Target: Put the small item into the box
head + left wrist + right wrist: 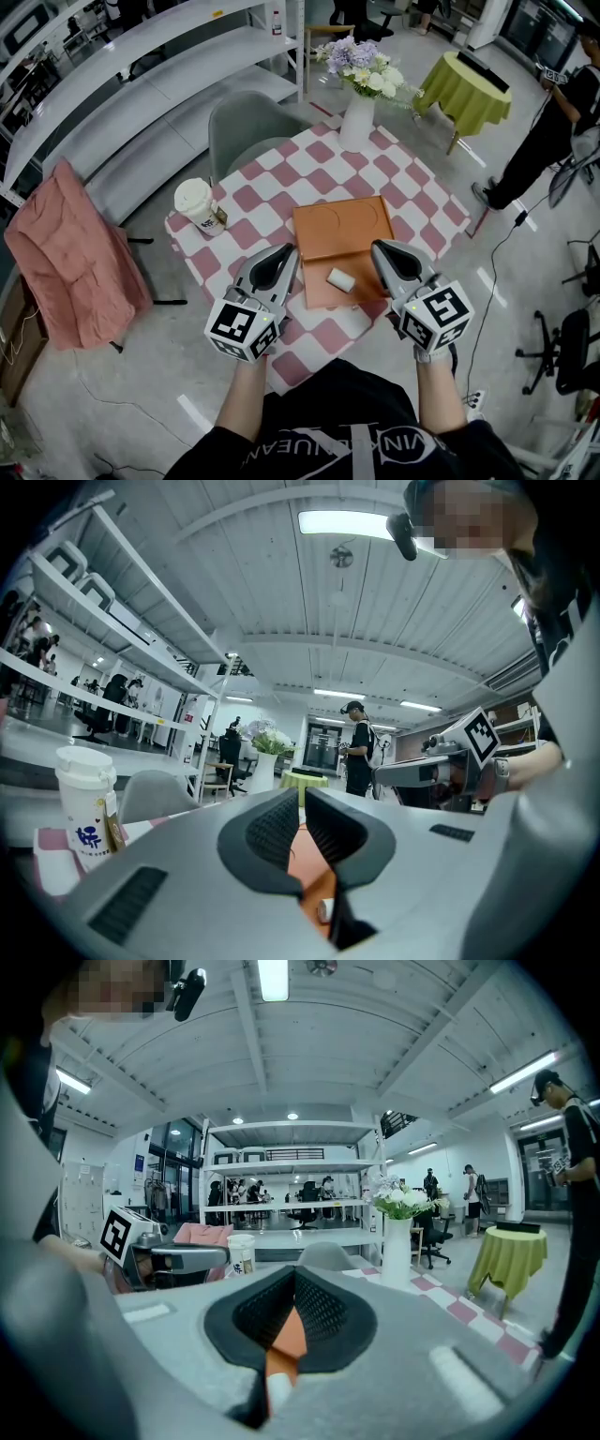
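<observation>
Table (pixel 412 202) covered with a pink-and-white checked cloth, seen from above. Grey chair (pixel 246 122) at its far-left side. Orange box (pixel 342 230), shallow and open, near the middle of the table. White vase (pixel 357 122) of flowers at the far corner. Lidded paper cup (pixel 199 206) at the left corner. Left gripper (pixel 286 251) just left of the box, jaws pressed together on nothing. Right gripper (pixel 380 248) over the box's right edge, jaws likewise closed and empty. Small white item (pixel 340 278) on the near part of the box, between the two grippers and touched by neither.
</observation>
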Demonstrator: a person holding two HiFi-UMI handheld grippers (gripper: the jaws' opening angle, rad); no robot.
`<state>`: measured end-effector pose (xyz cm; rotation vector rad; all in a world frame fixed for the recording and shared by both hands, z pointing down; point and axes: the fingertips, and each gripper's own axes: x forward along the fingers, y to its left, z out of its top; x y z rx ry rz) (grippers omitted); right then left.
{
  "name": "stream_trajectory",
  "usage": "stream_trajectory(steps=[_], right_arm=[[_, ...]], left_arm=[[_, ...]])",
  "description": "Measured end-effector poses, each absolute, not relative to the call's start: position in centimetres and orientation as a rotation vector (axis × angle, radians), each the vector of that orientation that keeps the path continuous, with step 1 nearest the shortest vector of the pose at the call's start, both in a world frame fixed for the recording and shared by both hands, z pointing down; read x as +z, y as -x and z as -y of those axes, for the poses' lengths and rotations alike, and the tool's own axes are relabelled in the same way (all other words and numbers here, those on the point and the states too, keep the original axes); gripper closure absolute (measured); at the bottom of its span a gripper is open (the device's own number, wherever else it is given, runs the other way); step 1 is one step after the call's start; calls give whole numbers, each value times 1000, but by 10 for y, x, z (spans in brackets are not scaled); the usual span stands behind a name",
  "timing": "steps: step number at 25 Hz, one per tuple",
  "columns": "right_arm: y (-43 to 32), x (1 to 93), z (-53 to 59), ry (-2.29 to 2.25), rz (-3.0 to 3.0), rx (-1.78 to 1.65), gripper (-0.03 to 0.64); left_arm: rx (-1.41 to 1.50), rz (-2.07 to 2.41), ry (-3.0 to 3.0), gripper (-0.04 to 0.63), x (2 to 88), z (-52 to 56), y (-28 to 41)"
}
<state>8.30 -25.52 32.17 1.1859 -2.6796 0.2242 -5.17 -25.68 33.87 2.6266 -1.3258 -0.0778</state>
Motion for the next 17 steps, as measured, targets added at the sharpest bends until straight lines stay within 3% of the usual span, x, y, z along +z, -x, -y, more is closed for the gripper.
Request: stream_trajectory(steps=[17], right_arm=[[-84, 330, 253, -1175, 2677, 268, 611]], left_arm=[[-68, 1333, -2604, 569, 345, 256, 54]])
